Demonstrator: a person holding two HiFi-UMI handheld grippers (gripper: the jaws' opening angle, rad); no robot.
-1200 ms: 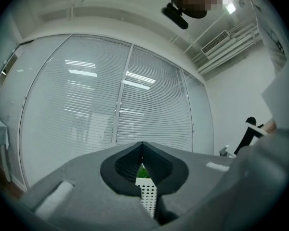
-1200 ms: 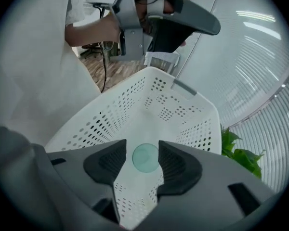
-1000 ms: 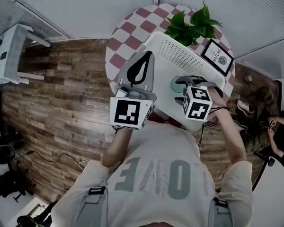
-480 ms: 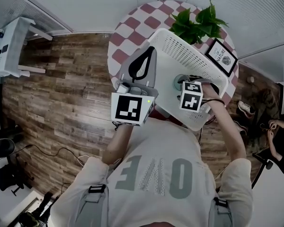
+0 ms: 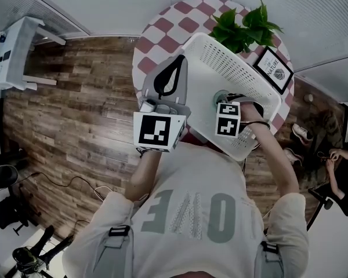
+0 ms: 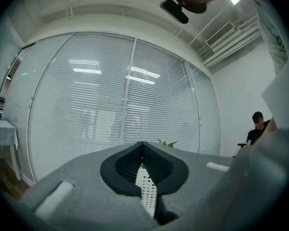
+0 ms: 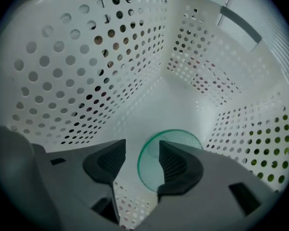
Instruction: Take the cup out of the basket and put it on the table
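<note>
The right gripper has its jaws wide apart, though they've just been closing in a bit. The near wall of the green cup sits in the gap: one jaw hangs over the cup's mouth and the other is outside the rim. The pads don't look like they're pressing on it yet, so it isn't a grip. The cup stands upright on the floor of the white perforated basket, in the lower middle of the right gripper view.

This reads as the reach-and-grab step. The next move probably calls for going a touch lower, pinching that thin wall firmly, then lifting straight up so the cup clears the basket's tall sides (they're pretty steep). After that it can go over to the checkered table.

In the head view the right gripper points straight down into the basket, right of centre. The forearm comes up to it from the lower right.

The left gripper has its tips together with nothing between them. It's held level just left of the basket, facing the window blinds, and looks like it's just waiting.
</note>
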